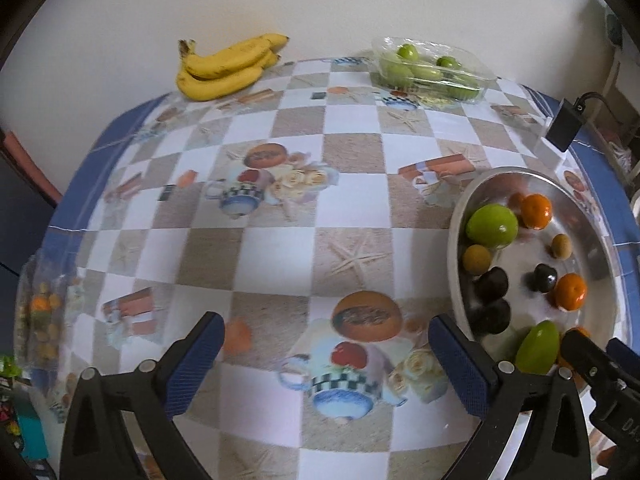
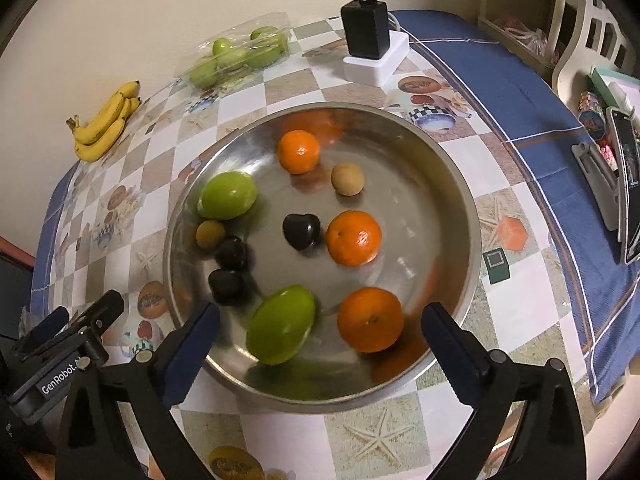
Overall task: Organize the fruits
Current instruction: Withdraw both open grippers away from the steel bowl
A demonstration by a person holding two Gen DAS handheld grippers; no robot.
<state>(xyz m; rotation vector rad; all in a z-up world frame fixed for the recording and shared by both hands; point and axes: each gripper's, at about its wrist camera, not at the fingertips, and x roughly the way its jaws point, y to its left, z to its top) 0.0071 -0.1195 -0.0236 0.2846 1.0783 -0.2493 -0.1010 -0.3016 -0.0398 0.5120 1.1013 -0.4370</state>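
A steel bowl (image 2: 448,184) holds three oranges (image 2: 353,237), two green fruits (image 2: 227,195), three dark fruits (image 2: 301,231) and two small tan fruits (image 2: 347,179). My right gripper (image 2: 320,336) is open and empty, hovering over the bowl's near rim with a green fruit (image 2: 281,323) and an orange (image 2: 370,319) between its fingers. My left gripper (image 1: 326,346) is open and empty above the tablecloth, left of the bowl (image 1: 456,232). A bunch of bananas (image 1: 228,65) and a clear tray of green fruits (image 1: 428,69) sit at the table's far edge by the wall.
A black charger on a white block (image 2: 370,46) stands behind the bowl. A phone on a stand (image 2: 624,184) is at the right edge. A clear bag of small fruits (image 1: 42,320) lies at the table's left edge. The checked tablecloth (image 1: 280,248) covers the table.
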